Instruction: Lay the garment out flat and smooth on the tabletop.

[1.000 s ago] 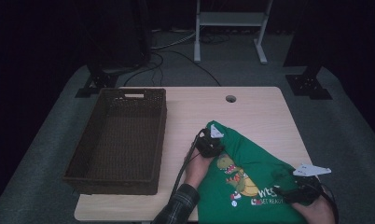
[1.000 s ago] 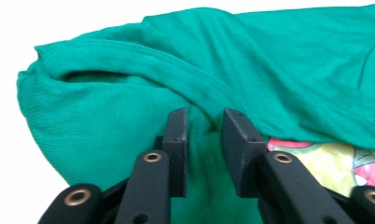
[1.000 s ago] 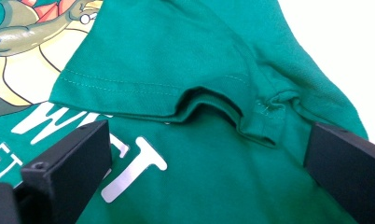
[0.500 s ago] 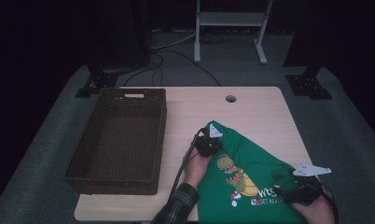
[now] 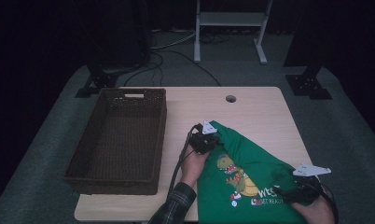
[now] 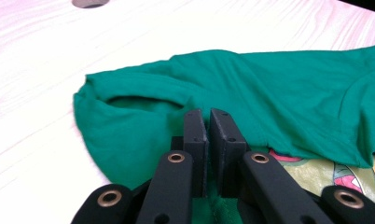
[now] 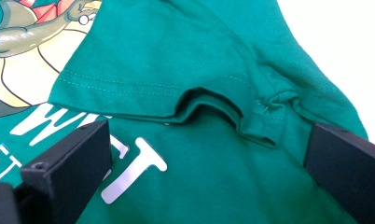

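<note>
A green T-shirt (image 5: pixel 251 172) with a dinosaur print lies crumpled on the right half of the wooden table (image 5: pixel 260 107). My left gripper (image 5: pixel 213 137) rests on the shirt's far left corner. In the left gripper view its jaws stand together (image 6: pixel 208 116), shut on a pinch of the green cloth (image 6: pixel 269 93) beneath them. My right gripper (image 5: pixel 282 191) sits at the shirt's near right part. Its jaws stand wide open (image 7: pixel 209 140) on either side of a folded sleeve hem (image 7: pixel 176 46), beside the white lettering.
A dark wicker basket (image 5: pixel 112 184) takes up the table's left side and holds nothing. A round cable hole (image 5: pixel 230 99) is near the far edge. Bare wood lies between the basket and the shirt. Stands and cables sit on the floor beyond.
The left gripper has edged slightly on the shirt's far corner. The right gripper and the shirt's near part look the same.
</note>
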Motion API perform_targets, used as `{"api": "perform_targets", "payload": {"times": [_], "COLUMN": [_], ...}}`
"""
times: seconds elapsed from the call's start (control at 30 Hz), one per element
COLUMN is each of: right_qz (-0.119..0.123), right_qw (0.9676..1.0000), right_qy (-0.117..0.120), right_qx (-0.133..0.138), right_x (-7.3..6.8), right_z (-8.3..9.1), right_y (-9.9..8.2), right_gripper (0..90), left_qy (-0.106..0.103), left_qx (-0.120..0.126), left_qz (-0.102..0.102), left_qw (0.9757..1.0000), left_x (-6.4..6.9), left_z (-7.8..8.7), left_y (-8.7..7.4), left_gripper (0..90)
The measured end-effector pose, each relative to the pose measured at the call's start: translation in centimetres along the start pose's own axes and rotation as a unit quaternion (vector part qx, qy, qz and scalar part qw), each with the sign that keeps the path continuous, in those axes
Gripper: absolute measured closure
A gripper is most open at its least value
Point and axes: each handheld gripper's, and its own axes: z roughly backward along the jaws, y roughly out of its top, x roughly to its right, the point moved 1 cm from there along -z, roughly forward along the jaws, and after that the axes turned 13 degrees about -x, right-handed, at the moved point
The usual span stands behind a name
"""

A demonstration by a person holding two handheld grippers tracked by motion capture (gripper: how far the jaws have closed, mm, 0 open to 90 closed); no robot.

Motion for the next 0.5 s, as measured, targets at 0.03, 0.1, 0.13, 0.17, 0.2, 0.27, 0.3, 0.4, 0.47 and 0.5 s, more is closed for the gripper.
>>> {"api": "perform_targets", "payload": {"times": [0.03, 0.1, 0.13, 0.17, 0.2, 0.27, 0.3, 0.4, 0.47, 0.5], "right_qz": [0.0, 0.0, 0.0, 0.0, 0.0, 0.0, 0.0, 0.0, 0.0, 0.0], "right_qw": [1.0, 1.0, 1.0, 1.0, 1.0, 1.0, 1.0, 1.0, 1.0, 1.0], "right_qy": [0.0, 0.0, 0.0, 0.0, 0.0, 0.0, 0.0, 0.0, 0.0, 0.0], "right_qx": [0.0, 0.0, 0.0, 0.0, 0.0, 0.0, 0.0, 0.0, 0.0, 0.0], "right_x": [0.0, 0.0, 0.0, 0.0, 0.0, 0.0, 0.0, 0.0, 0.0, 0.0], "right_z": [0.0, 0.0, 0.0, 0.0, 0.0, 0.0, 0.0, 0.0, 0.0, 0.0], "right_y": [0.0, 0.0, 0.0, 0.0, 0.0, 0.0, 0.0, 0.0, 0.0, 0.0], "right_gripper": [0.0, 0.0, 0.0, 0.0, 0.0, 0.0, 0.0, 0.0, 0.0, 0.0], "left_qy": [0.001, 0.004, 0.006, 0.008, 0.009, 0.014, 0.016, 0.02, 0.023, 0.024], "left_qx": [0.001, 0.003, 0.005, 0.005, 0.007, 0.008, 0.009, 0.013, 0.011, 0.011], "left_qz": [0.002, 0.002, 0.004, 0.004, 0.004, 0.005, 0.007, 0.011, 0.011, 0.012], "left_qw": [1.0, 1.0, 1.0, 0.9999, 0.9999, 0.9999, 0.9998, 0.9997, 0.9996, 0.9996], "left_x": [-0.1, -0.3, -0.3, -0.4, -0.5, -0.7, -0.8, -1.1, -1.3, -1.4], "left_z": [0.1, 0.5, 0.6, 0.8, 0.9, 1.3, 1.5, 1.9, 2.1, 2.2], "left_y": [0.0, -0.1, -0.2, -0.2, -0.3, -0.4, -0.4, -0.6, -0.8, -0.9], "left_gripper": [85.8, 85.7, 85.7, 85.8, 85.7, 85.7, 85.7, 85.7, 85.7, 85.7]}}
